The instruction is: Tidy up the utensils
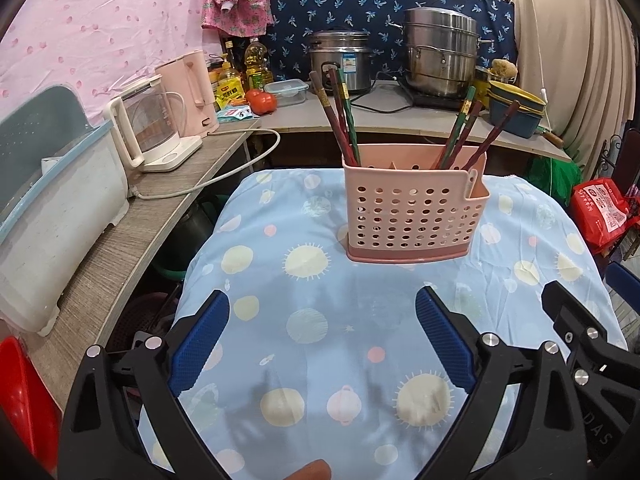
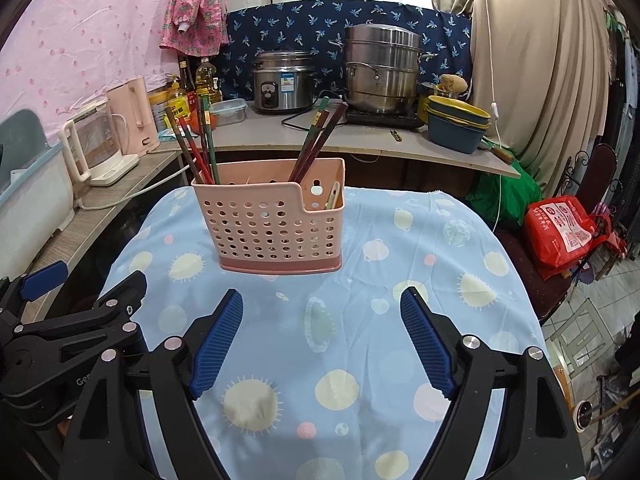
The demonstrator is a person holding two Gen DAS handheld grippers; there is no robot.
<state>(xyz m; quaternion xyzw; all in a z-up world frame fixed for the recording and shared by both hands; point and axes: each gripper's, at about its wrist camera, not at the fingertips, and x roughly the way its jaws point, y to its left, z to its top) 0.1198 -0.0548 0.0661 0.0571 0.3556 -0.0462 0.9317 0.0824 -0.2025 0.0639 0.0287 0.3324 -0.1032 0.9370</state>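
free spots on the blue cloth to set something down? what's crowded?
Bare cloth between the pink caddy and both open grippers (left gripper, right gripper), plus a strip right of the caddy toward the cloth's edge. Crowded: back counter with rice cooker, steamer pot, bowls; left shelf with kettles.

both wrist views look down at the holder (image 1: 416, 208).

We see a pink dotted sheet (image 1: 92, 28) covering the left wall. A navy patterned cloth (image 2: 344, 28) hangs behind the rear counter (image 2: 320, 136), which carries a rice cooker (image 2: 282, 82) and a stacked steel steamer (image 2: 382, 70). Beige drapes (image 2: 536, 72) cover the right side. We note tiled floor (image 2: 576, 332) at lower right.
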